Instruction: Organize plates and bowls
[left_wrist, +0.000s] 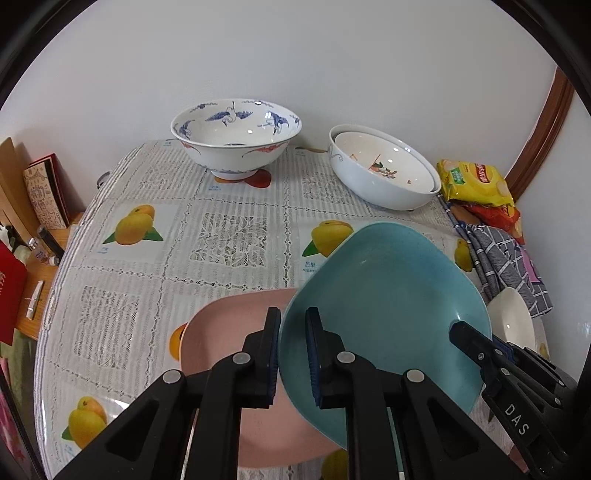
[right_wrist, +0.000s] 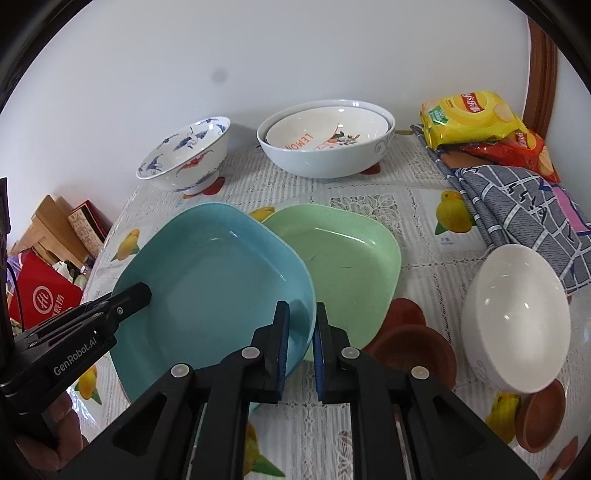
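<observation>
Both grippers are clamped on the blue plate (right_wrist: 214, 284), one at each side of its rim. The left gripper (left_wrist: 293, 354) pinches the plate's left edge and the right gripper (right_wrist: 302, 350) its right edge. The plate hangs tilted, overlapping a pink plate (left_wrist: 221, 332) and a green plate (right_wrist: 347, 266) on the table (left_wrist: 147, 266).

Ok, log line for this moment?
left gripper: shut on blue plate | right gripper: shut on blue plate | pink plate beneath

A plain white wall (left_wrist: 295, 55) backs the table's lace-patterned cloth (left_wrist: 229, 240); brown trim (left_wrist: 543, 129), perhaps a doorframe.
</observation>
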